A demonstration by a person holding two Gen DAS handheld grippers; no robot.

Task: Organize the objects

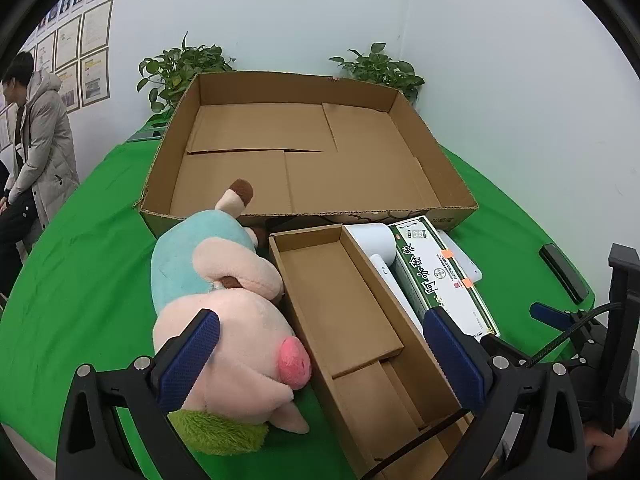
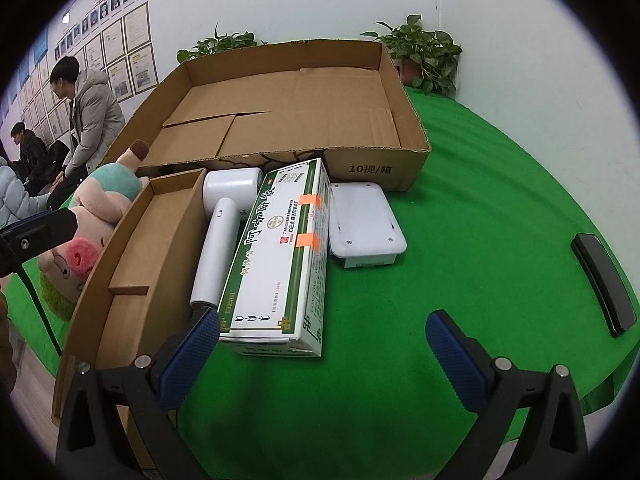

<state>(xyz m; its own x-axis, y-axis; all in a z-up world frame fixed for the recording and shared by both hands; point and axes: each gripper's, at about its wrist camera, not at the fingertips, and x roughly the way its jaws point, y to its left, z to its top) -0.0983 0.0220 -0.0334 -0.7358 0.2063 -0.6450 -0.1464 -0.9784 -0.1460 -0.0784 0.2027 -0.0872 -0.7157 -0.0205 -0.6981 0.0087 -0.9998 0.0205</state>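
both tongs, left point(image 1: 320, 344) and right point(image 2: 323, 350), gape wide, empty | plush pig point(image 1: 224, 320), hair dryer point(image 2: 218, 236), medicine box point(image 2: 280, 256) queue beside big carton point(image 1: 436, 152), probably their destination

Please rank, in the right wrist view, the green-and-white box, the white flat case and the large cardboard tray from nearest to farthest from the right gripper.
From the right gripper:
1. green-and-white box, just ahead, left of centre.
2. white flat case, beyond it, to its right.
3. large cardboard tray, farthest back.

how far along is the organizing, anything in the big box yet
Nothing done: the large cardboard box is empty. Both grippers, left and right, are open, holding nothing. Left to sort: plush pig, white hair dryer, medicine box, white tray.
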